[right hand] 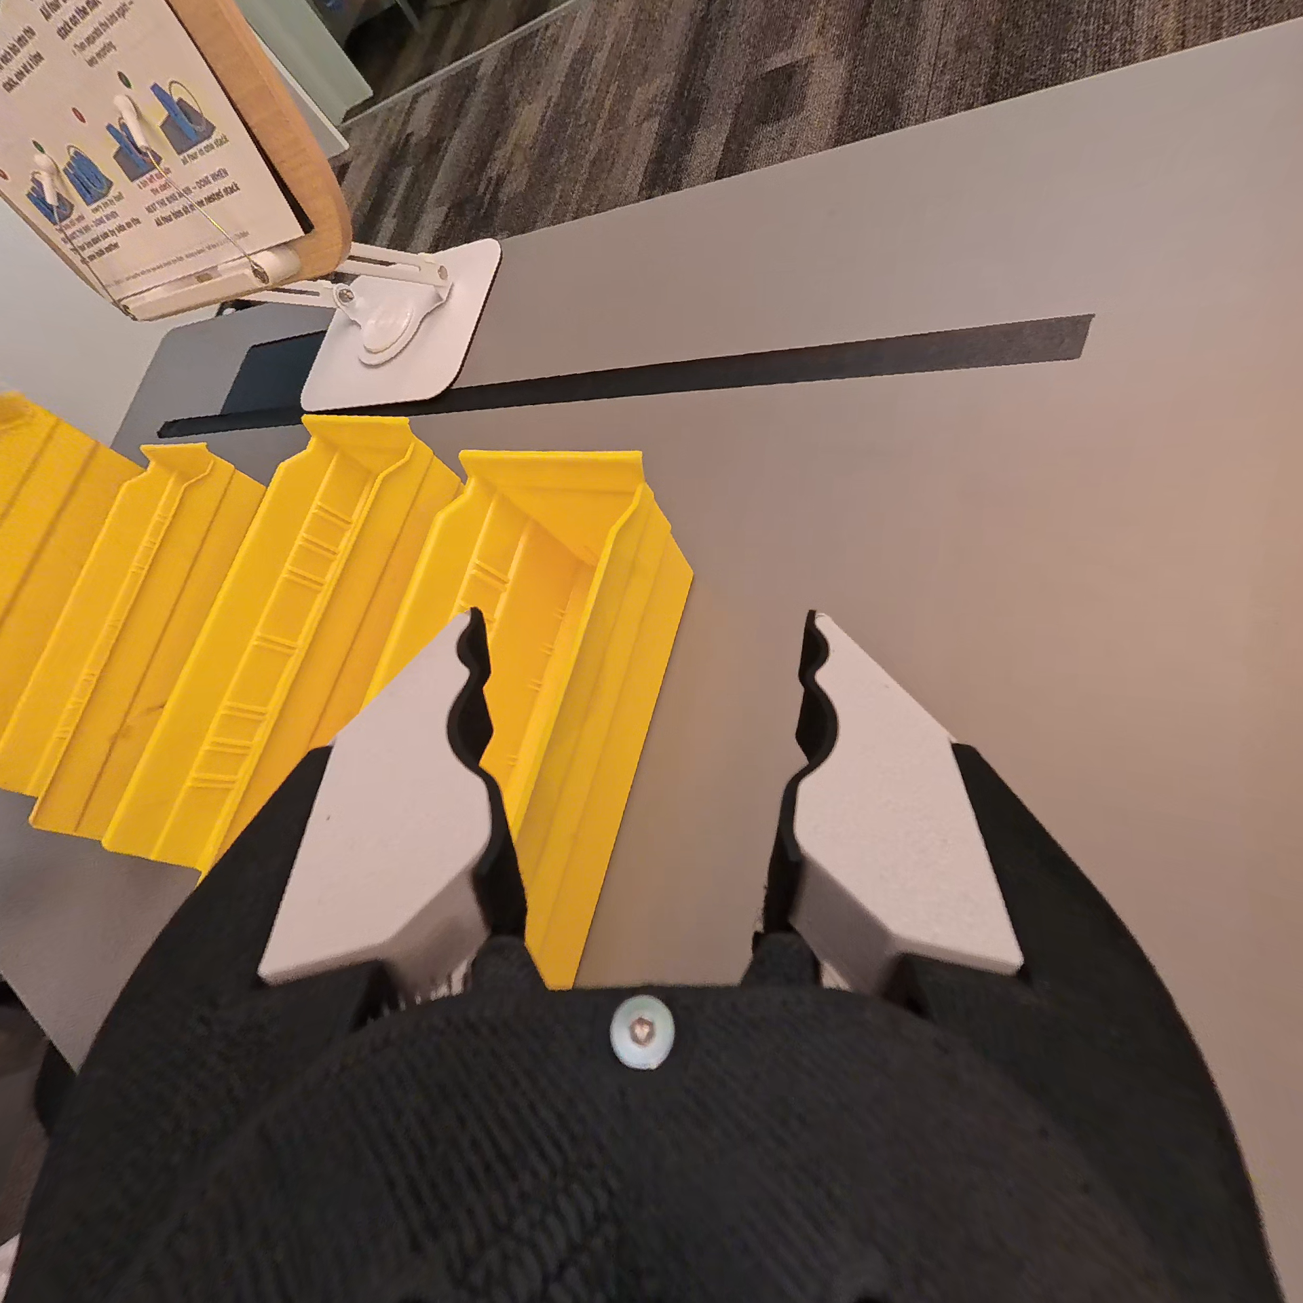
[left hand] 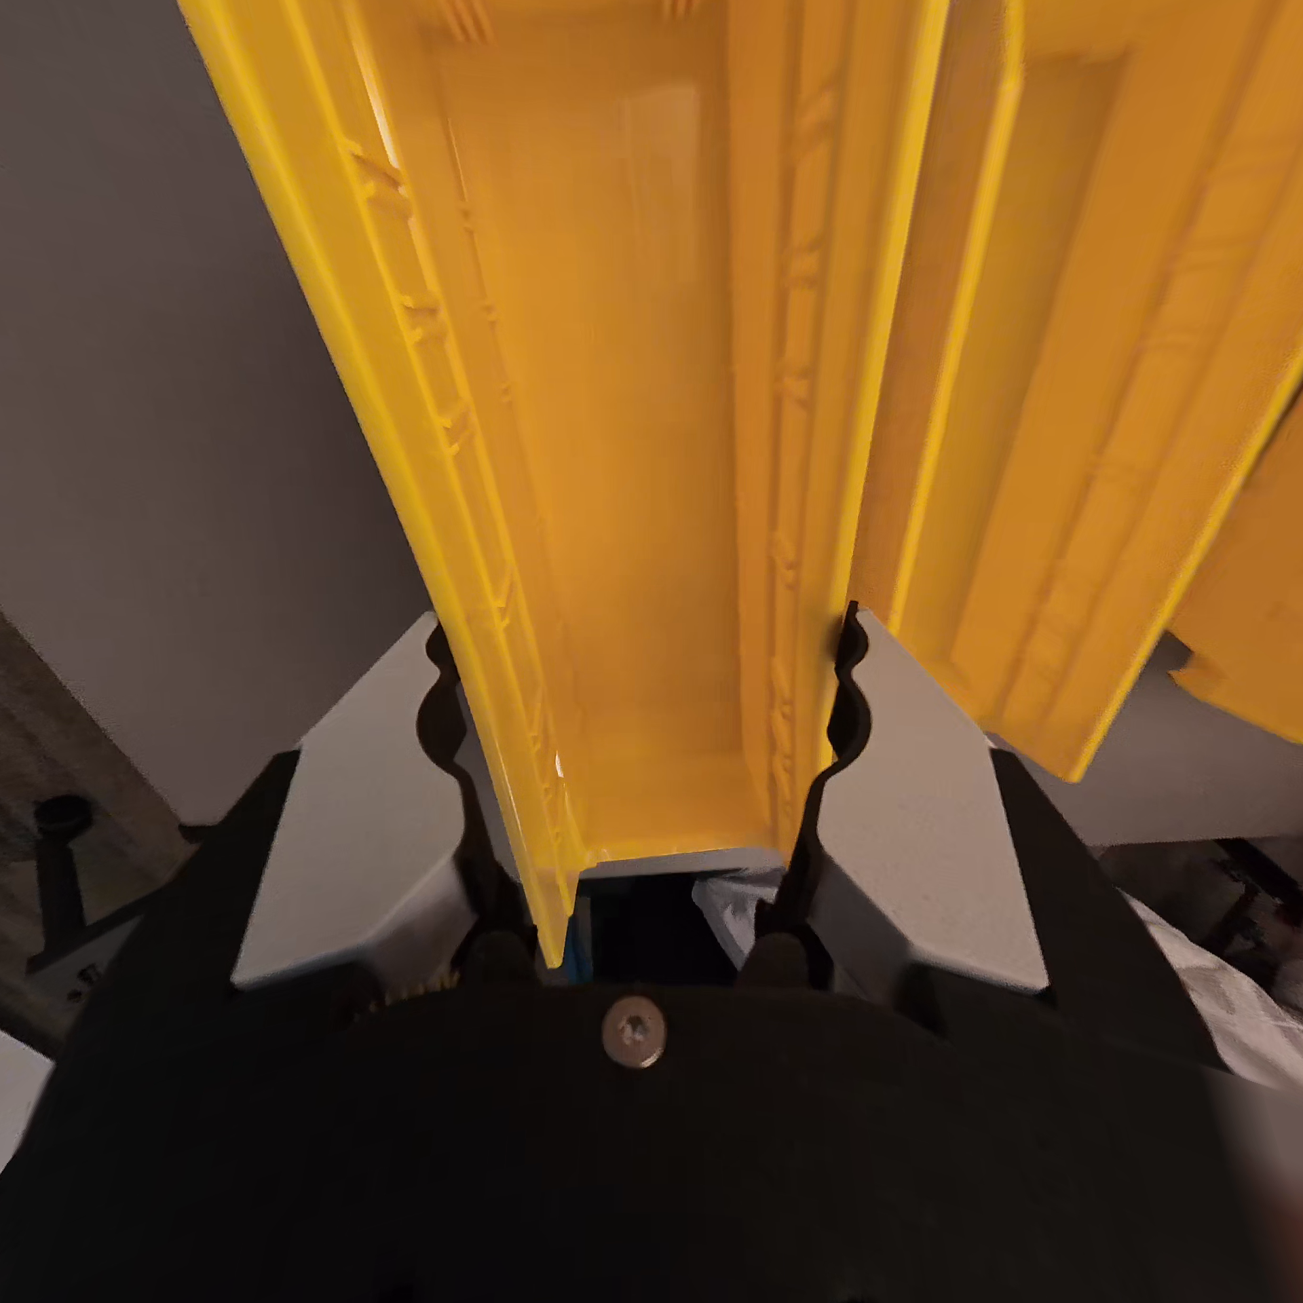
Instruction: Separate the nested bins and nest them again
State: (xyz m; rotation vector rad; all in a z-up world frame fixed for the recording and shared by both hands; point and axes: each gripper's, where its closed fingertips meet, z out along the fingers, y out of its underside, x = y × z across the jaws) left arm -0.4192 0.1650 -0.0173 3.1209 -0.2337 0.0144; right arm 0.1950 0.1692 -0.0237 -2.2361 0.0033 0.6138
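Yellow bin [left hand: 656, 493] clamped lengthwise between the left gripper [left hand: 645, 620] pads, another bin [left hand: 1057, 423] just right of it. Right gripper [right hand: 645, 620] spread wide, holding nothing, hovering over the grey table [right hand: 916, 493]; rightmost bin [right hand: 564, 634] under its left finger [right hand: 423, 705], document stand [right hand: 402, 338] beyond the black tape strip [right hand: 775, 366].

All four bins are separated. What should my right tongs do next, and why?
Probably shift the right tongs leftward to straddle the rightmost yellow bin. They are open and empty, with one finger over that bin and the other over bare table.
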